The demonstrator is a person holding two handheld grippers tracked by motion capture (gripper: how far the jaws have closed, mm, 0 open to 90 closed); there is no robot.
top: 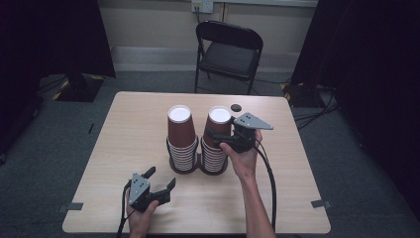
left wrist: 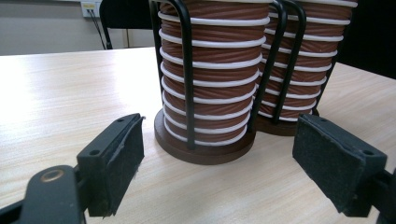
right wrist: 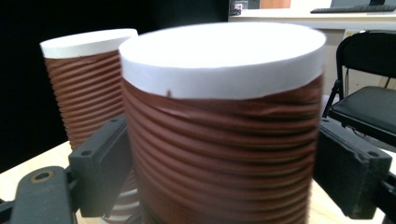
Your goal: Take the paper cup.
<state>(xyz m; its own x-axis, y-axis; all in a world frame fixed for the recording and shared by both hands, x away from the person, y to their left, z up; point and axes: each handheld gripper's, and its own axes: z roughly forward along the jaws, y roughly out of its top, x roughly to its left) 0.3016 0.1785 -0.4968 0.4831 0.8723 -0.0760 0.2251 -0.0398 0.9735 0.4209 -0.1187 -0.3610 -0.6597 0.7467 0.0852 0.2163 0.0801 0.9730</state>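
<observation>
High view: two stacks of brown ribbed paper cups stand upside down side by side near the middle of the counter (top: 129,134), each in its own black wire holder on a round dark base. The right claw (top: 214,135) reaches the right stack (top: 218,130) from its right side, up at the top cup. In the right gripper view that top cup (right wrist: 224,135) sits between the two black jaws, its ribbed wall touching or almost touching the left pad; whether the right pad touches it I cannot tell, so I cannot tell if the grip has closed. The left stack (top: 180,130) stands just beside it. The left claw (top: 161,179) is open and holds nothing, low over the counter, in front of the left stack and apart from it. One small dark disc (top: 236,107) lies behind the right stack. One folding chair (top: 229,52) stands beyond the counter.
</observation>
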